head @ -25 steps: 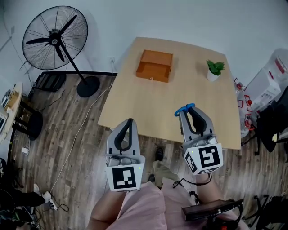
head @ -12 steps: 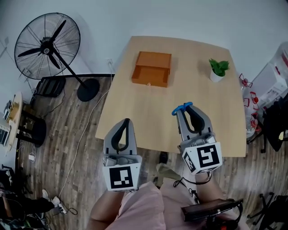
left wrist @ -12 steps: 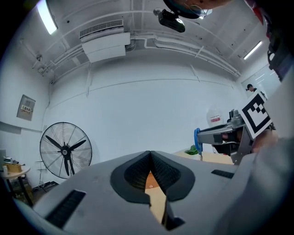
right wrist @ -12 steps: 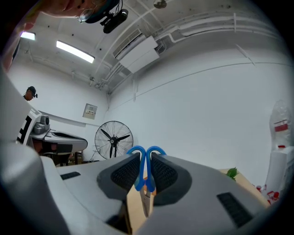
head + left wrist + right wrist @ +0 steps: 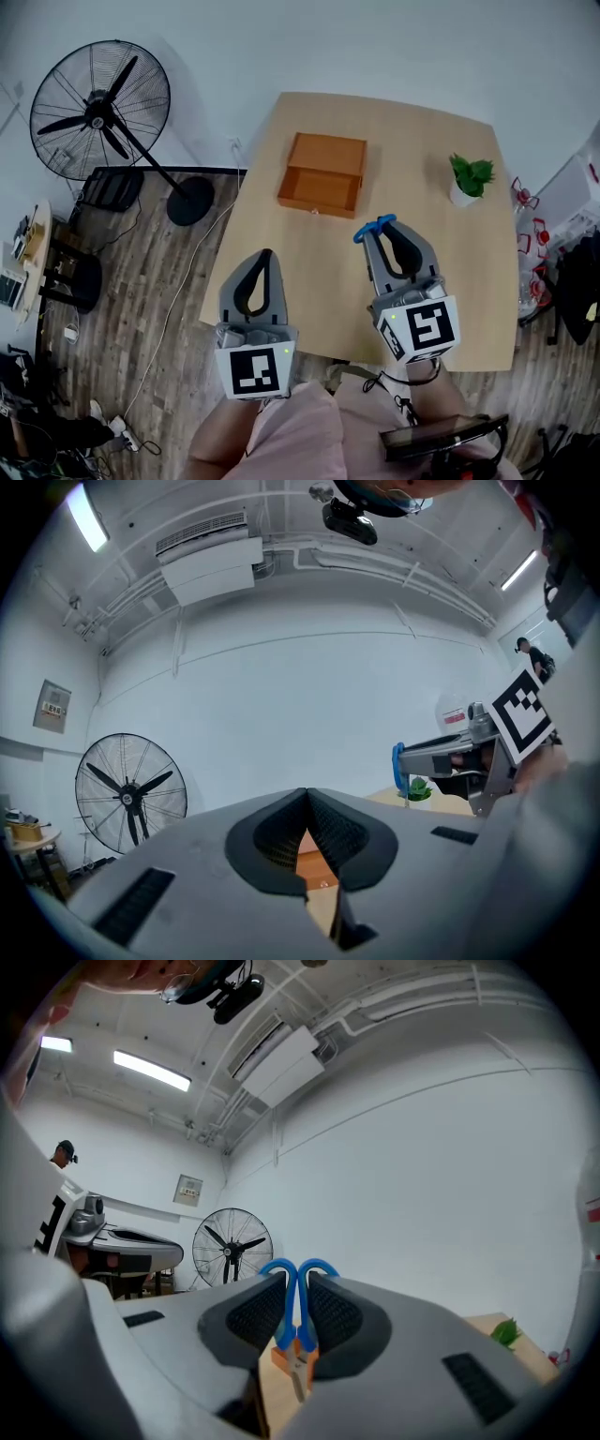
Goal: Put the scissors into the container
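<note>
The right gripper (image 5: 380, 231), its fingers clamped on the blue handles of the scissors (image 5: 298, 1309) so the blades hang down, holds them above the surface (image 5: 441, 253) short of the open orange container (image 5: 323, 174), while the left gripper (image 5: 265, 257) hovers empty, fingers together.

Table (image 5: 281, 272) bare btw container (image 5: 323, 175) & plant (image 5: 469, 178); container open-topped.

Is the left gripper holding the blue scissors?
No, the left gripper is shut on nothing; the blue scissors sit clamped in the right gripper.
</note>
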`<state>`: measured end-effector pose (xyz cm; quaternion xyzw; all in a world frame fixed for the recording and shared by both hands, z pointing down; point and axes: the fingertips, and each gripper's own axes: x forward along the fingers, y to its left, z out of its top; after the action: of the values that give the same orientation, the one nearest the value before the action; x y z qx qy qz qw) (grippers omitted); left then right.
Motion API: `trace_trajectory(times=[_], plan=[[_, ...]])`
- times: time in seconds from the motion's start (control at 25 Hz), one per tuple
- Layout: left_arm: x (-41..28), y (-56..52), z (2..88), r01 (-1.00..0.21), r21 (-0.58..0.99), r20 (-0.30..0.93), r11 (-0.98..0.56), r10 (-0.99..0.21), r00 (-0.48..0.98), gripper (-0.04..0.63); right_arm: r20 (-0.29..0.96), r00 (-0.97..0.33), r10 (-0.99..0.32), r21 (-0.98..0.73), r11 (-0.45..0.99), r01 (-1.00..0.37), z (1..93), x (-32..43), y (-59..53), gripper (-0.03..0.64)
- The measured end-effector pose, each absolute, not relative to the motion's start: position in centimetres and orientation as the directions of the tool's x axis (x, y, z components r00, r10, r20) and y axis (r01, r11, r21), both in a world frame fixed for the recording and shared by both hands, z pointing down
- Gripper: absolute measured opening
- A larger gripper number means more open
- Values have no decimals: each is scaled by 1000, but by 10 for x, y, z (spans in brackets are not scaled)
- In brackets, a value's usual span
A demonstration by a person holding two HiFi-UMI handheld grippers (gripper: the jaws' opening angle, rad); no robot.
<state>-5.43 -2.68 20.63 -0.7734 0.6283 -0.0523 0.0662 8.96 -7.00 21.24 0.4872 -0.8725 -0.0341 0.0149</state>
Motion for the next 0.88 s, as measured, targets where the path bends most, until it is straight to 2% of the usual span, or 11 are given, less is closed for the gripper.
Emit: trace_trajectory(times=[0.32, 0.88], plan=[[-65, -63, 197, -974, -157, -32, -166, -984, 173, 5, -18, -548, -836, 101, 544, -833, 202, 80, -110, 77], [-93, -116, 202, -966, -131, -22, -222, -974, 227, 5, 1, -490, -872, 117, 487, -865, 205, 58, -162, 77]])
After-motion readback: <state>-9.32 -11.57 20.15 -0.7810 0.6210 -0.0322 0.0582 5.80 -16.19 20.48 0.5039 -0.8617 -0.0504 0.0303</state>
